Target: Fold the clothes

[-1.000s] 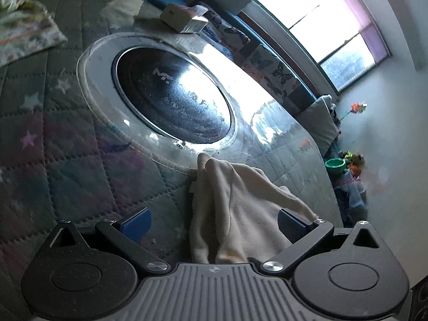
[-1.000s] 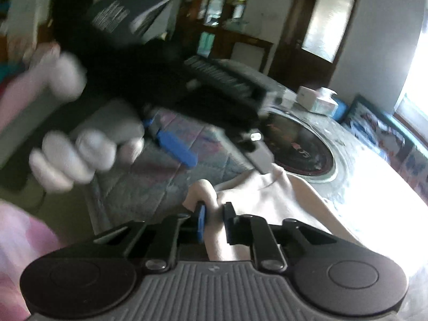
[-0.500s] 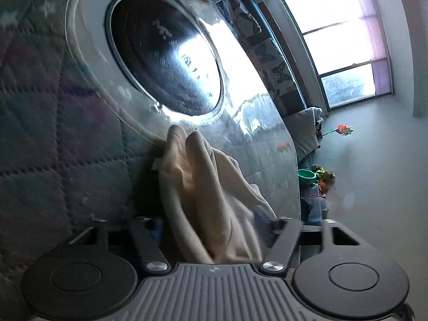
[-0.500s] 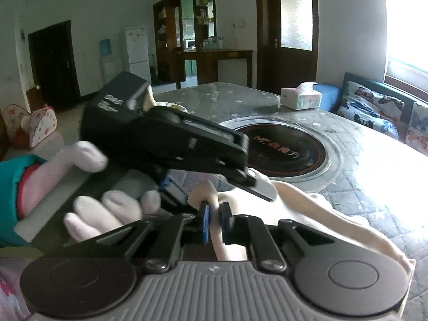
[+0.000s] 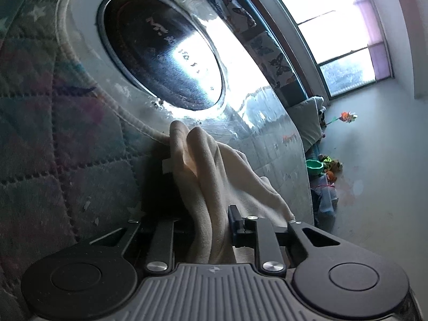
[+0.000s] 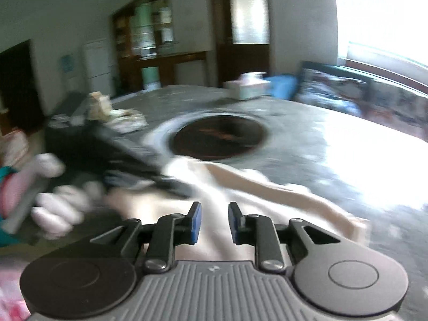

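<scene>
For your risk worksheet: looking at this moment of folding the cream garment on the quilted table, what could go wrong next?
1. The left hand-held gripper has just been closing on a thick bunch of the cream garment; layers might slip free.
2. The right hand-held gripper has just been opening, nothing pinched; the fold may sag.

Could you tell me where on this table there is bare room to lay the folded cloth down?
The quilted cover left of the cream cloth is bare, as is the sunlit stretch right of the dark round plate. The far edge is crowded: tissue box, stacked cloth.
</scene>
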### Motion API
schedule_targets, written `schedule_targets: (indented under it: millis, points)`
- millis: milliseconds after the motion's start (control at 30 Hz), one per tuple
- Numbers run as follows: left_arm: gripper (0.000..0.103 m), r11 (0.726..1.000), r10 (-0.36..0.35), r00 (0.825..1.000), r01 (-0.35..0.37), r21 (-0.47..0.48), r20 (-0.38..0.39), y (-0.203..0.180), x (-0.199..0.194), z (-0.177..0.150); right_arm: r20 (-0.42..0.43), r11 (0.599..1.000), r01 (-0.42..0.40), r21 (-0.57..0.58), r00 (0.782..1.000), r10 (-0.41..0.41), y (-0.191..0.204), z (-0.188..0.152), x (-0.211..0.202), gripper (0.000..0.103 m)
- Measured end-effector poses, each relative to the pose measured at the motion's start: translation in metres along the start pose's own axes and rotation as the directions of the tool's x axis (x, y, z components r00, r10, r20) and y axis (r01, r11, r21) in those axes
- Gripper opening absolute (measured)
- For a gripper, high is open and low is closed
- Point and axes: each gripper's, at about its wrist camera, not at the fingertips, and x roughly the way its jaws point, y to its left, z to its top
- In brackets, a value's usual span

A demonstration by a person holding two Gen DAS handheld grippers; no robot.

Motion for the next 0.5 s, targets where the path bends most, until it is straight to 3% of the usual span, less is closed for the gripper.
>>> schedule_targets:
  millis: [100,233,333,500]
  points:
    - [0.023,1.0,0.01,1.0,-0.01,0.03,0.006,-0.005,0.001,-0.001,-0.004,0.988,0.131,0.082,0.991,-0.131,-0.038,-0.008,-0.002,0.032]
    - [0.023,0.997,0.027,1.0,-0.028,0.077,0.015,-0.011,0.002,-0.004,-0.043,0.952,0.237,0.196,0.972,-0.233,-0.083,-0.021,0.004,0.038]
    - [0.023,0.994,0.038,0.999,-0.04,0.104,0.018,-0.015,0.003,-0.006,-0.063,0.93,0.253,0.266,0.968,-0.245,-0.105,-0.028,0.01,0.041]
    - [0.023,0.991,0.048,0.999,-0.05,0.127,0.02,-0.018,0.002,-0.01,-0.054,0.909,0.209,0.361,0.978,-0.204,-0.125,-0.038,0.024,0.042]
